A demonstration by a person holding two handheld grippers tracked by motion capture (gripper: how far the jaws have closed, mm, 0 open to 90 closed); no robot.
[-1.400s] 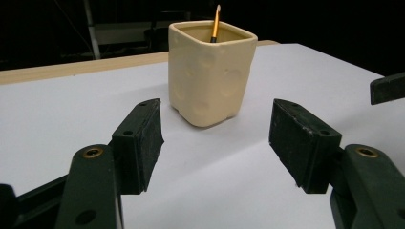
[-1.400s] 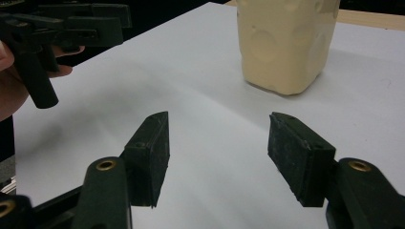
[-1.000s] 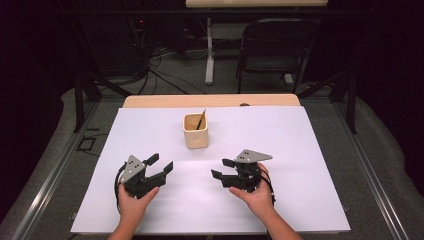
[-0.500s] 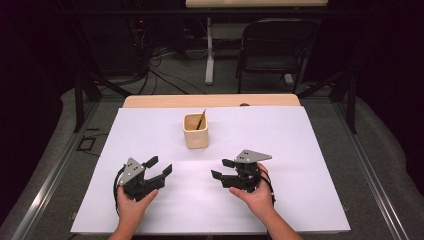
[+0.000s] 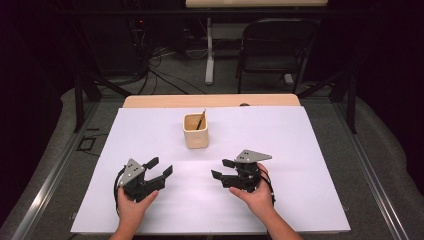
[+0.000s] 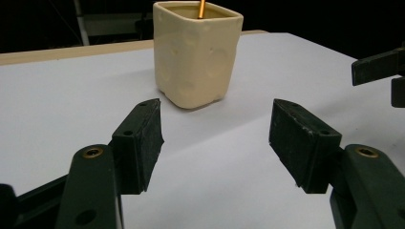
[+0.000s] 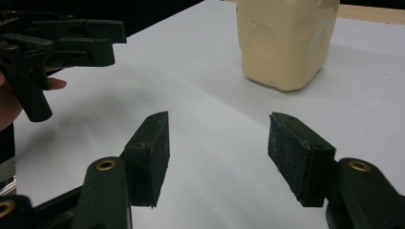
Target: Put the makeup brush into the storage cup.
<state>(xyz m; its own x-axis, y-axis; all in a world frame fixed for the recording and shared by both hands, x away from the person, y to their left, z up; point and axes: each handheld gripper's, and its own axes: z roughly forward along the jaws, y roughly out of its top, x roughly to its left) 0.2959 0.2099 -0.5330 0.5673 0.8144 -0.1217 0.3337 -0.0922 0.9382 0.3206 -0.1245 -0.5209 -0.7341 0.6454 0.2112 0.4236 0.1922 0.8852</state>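
Note:
A cream square cup [image 5: 195, 131] stands on the white table sheet [image 5: 280, 135], with a thin brown stick [image 5: 201, 120] leaning inside it. Low over the sheet at the near left, my left gripper [image 5: 160, 166] is open and holds nothing. My right gripper [image 5: 223, 169] is open and bare too, at the near right, its jaws pointing left toward the other gripper. In the left gripper view the cup [image 6: 197, 52] is ahead of the spread jaws [image 6: 217, 136]. The right gripper view has the cup [image 7: 285, 40] ahead and to the right, and the left gripper [image 7: 62, 45] at the upper left.
The white sheet covers a wooden table whose far edge [image 5: 210, 101] shows bare. A black chair [image 5: 275, 45] and a table leg with cables [image 5: 209, 55] stand on the floor beyond. Metal rails [image 5: 50, 175] run along both sides of the table.
The left gripper has drifted slightly toward the near edge. The right gripper and the cup have stayed put.

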